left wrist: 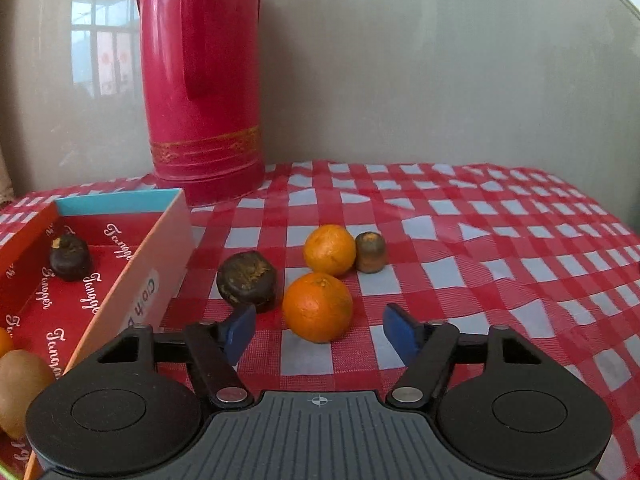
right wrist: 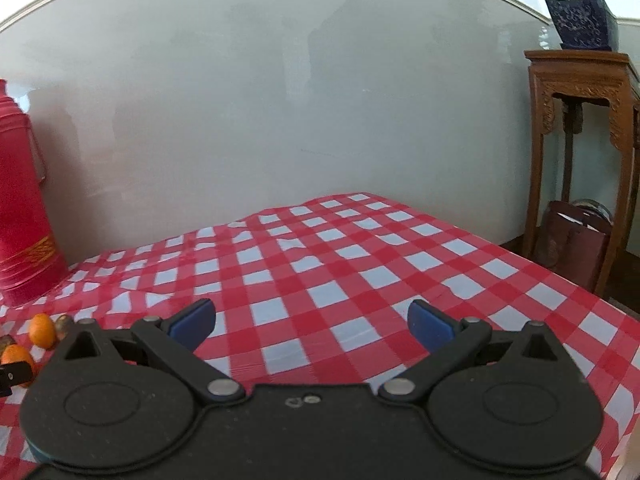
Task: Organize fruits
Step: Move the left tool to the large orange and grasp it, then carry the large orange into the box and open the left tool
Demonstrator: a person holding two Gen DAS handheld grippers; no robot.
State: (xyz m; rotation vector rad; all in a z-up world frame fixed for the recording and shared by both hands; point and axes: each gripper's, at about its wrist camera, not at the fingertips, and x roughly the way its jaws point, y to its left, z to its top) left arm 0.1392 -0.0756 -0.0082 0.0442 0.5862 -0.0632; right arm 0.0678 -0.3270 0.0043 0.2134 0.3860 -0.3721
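Note:
In the left wrist view, my left gripper (left wrist: 319, 332) is open, its blue pads either side of the near orange (left wrist: 318, 306) on the checked cloth, not touching it. A second orange (left wrist: 329, 249) lies behind, with a small brown fruit (left wrist: 371, 252) to its right and a dark wrinkled fruit (left wrist: 246, 282) to the left. The open box (left wrist: 160, 252) at left holds another dark fruit (left wrist: 70, 257) and a kiwi (left wrist: 20, 384). My right gripper (right wrist: 312, 326) is open and empty over bare cloth; the oranges (right wrist: 41, 330) show at its far left.
A tall red thermos (left wrist: 200, 80) stands at the back against the wall, behind the box. In the right wrist view, a wooden side table (right wrist: 580, 128) with a potted plant (right wrist: 580, 12) stands beyond the table's right edge.

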